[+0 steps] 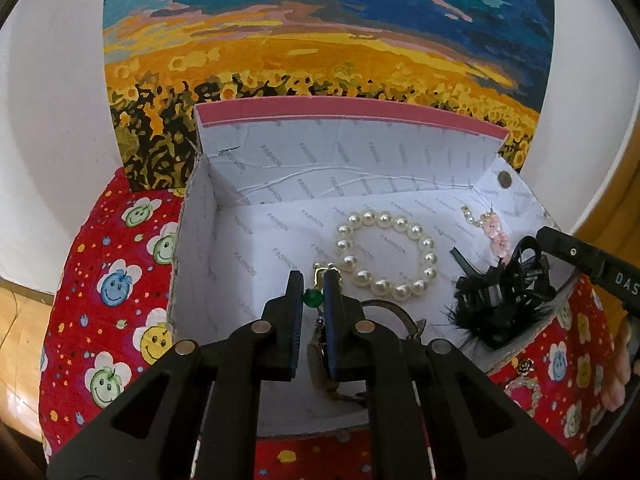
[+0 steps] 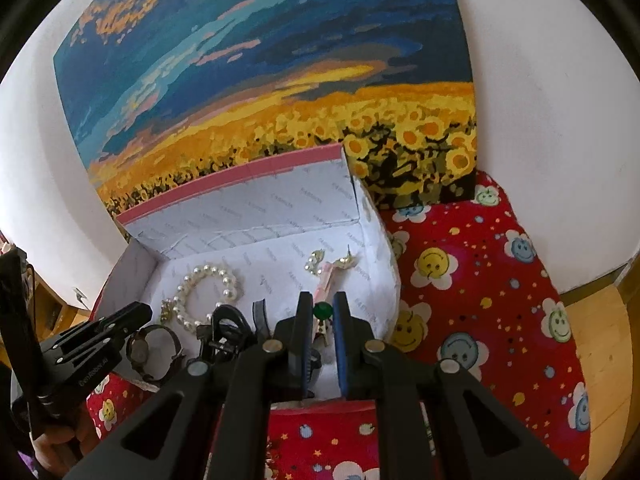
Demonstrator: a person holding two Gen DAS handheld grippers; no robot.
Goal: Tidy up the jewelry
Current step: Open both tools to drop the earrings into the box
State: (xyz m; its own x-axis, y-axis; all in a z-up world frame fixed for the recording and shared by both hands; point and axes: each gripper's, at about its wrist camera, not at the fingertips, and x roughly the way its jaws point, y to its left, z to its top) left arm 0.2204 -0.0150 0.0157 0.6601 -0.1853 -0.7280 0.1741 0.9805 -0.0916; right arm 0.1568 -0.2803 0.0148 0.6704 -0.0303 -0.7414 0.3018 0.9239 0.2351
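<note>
An open white cardboard box lined with printed paper holds the jewelry. My left gripper is shut on a green-bead earring, low over the box floor; its gold top sticks out past the fingertips. My right gripper is shut on a second green-bead earring above the box's right side. In the box lie a pearl bracelet, a pearl-and-pink charm piece, a black feathery hair clip and a wristwatch.
The box sits on a red cloth printed with smiley flowers. A sunflower painting leans on the white wall behind it. A beaded ornament lies on the cloth right of the box. Wooden floor shows beyond the cloth.
</note>
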